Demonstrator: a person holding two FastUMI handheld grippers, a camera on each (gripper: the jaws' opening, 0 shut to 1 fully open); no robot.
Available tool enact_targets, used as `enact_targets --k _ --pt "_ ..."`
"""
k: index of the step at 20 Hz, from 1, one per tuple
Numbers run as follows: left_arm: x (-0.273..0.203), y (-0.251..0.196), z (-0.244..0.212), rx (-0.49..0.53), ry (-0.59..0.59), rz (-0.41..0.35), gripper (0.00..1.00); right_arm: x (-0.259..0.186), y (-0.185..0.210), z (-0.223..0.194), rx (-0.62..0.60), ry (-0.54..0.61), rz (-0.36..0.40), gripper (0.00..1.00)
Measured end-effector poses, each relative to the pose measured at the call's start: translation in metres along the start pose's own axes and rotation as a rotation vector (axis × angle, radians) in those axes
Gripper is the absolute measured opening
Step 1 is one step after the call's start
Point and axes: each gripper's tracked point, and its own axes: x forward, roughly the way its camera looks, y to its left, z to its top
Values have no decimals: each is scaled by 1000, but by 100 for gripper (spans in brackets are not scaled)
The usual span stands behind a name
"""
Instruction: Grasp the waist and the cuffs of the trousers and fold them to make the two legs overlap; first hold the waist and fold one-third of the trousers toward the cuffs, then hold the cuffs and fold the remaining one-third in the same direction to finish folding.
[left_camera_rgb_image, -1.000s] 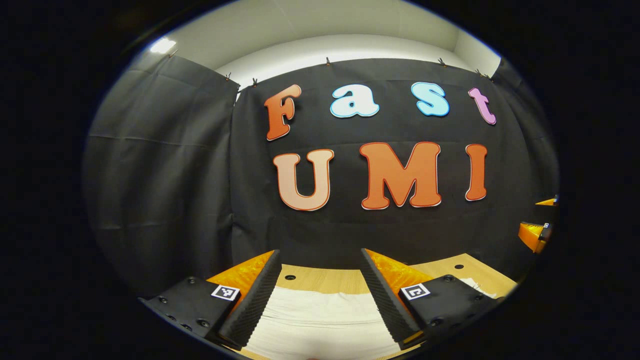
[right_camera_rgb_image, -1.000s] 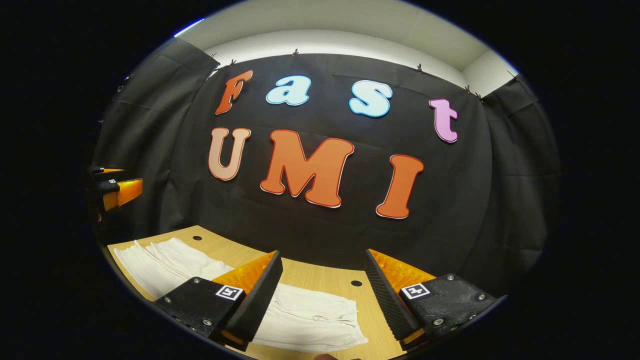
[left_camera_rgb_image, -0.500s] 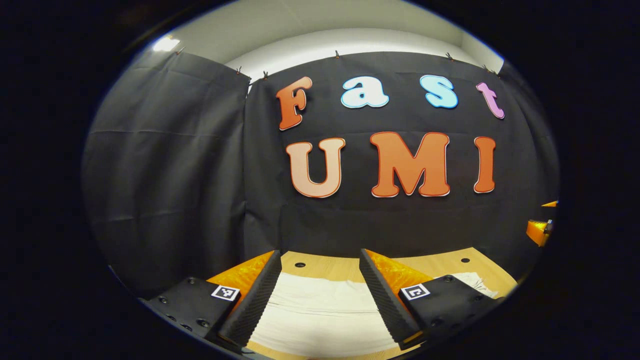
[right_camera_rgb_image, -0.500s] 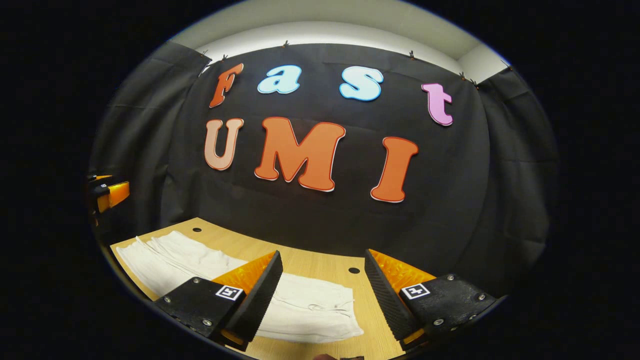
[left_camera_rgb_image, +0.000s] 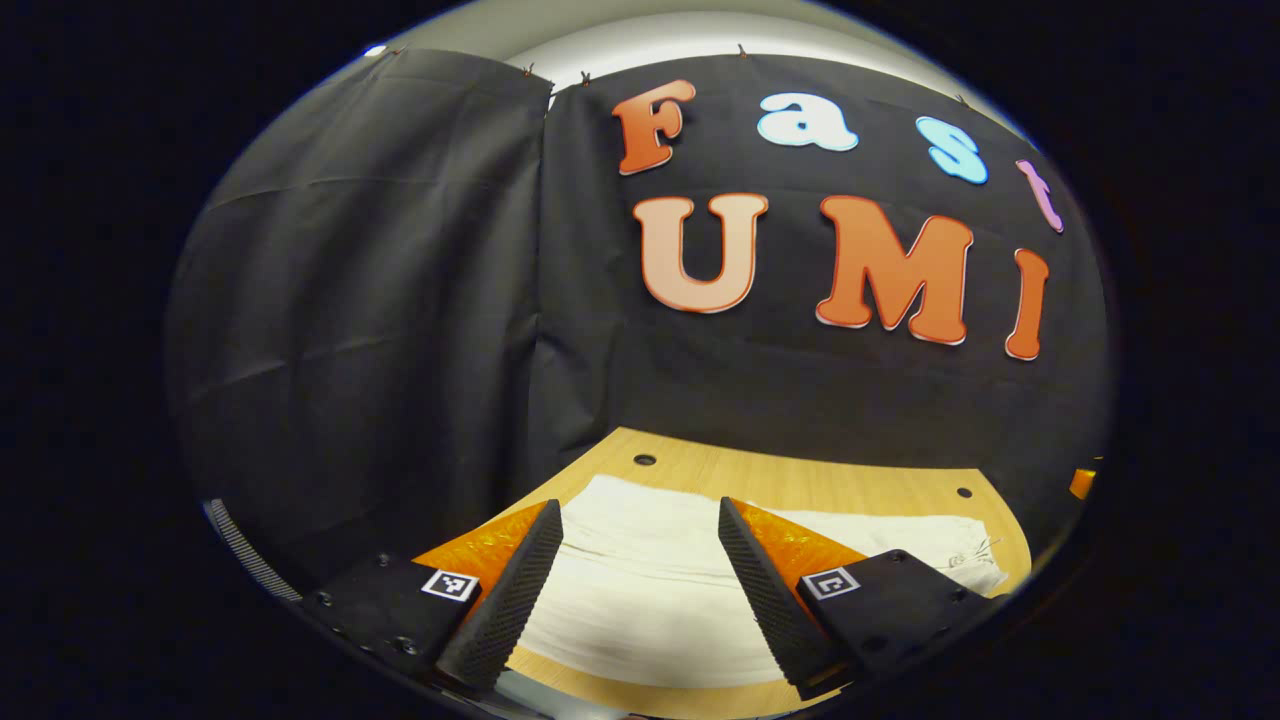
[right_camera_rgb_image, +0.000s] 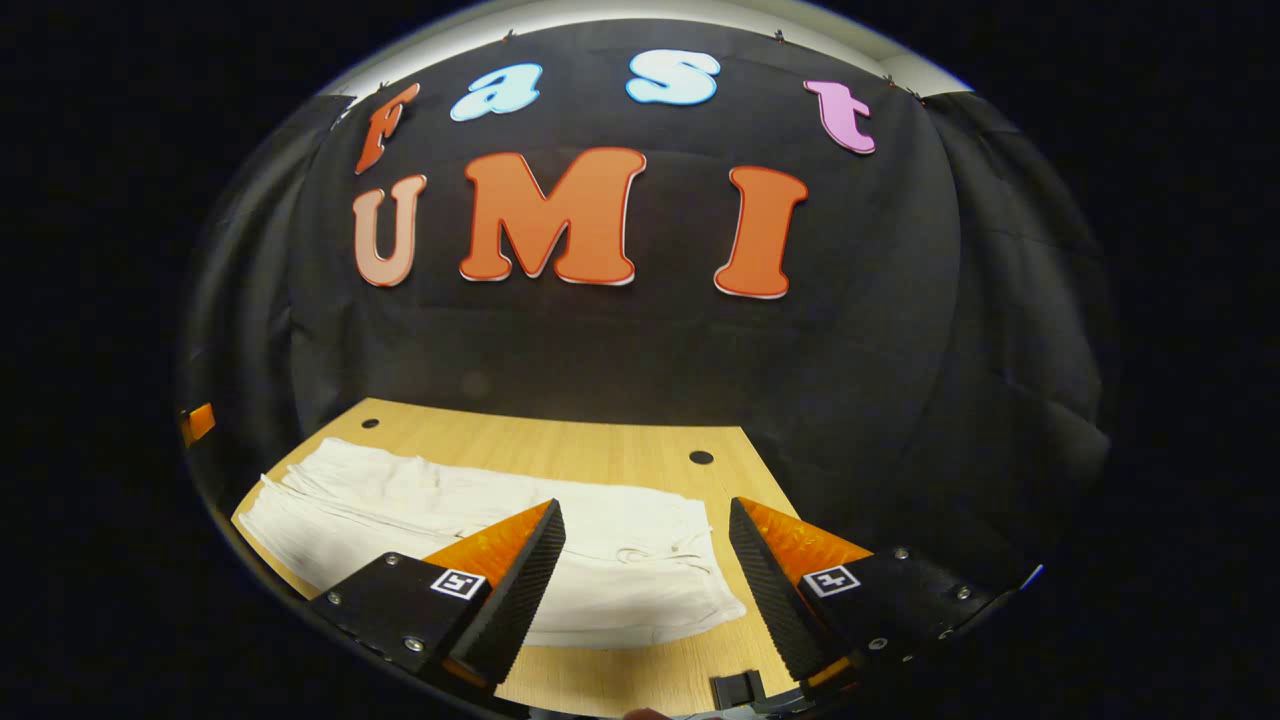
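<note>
Here white trousers (right_camera_rgb_image: 480, 520) lie flat on the table (right_camera_rgb_image: 600, 450); both grippers (left_camera_rgb_image: 635, 590) (right_camera_rgb_image: 645, 590) gape, unladen

This was a purpose-built recording booth, not a home. Black cloth (right_camera_rgb_image: 880, 330) hung clipped along its top edge as walls around a pale wooden tabletop (right_camera_rgb_image: 560, 440) with small round holes (right_camera_rgb_image: 701, 457), under a plain white ceiling (left_camera_rgb_image: 640, 25).
</note>
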Motion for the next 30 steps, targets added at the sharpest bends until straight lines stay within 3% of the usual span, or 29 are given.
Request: enact_targets --k 7,14,17,23,30 --pt "35 77 -95 -154 303 65 99 38 8 -43 41 187 5 99" --pt "70 142 -185 -342 595 209 99 64 17 -87 238 389 44 99" --pt "87 163 -220 -471 673 229 99 79 19 -107 294 469 31 98" --pt "114 201 -249 -710 779 243 99 92 21 -141 360 594 -10 96" --pt "142 211 -282 -858 865 233 100 107 24 -165 490 648 -82 97"
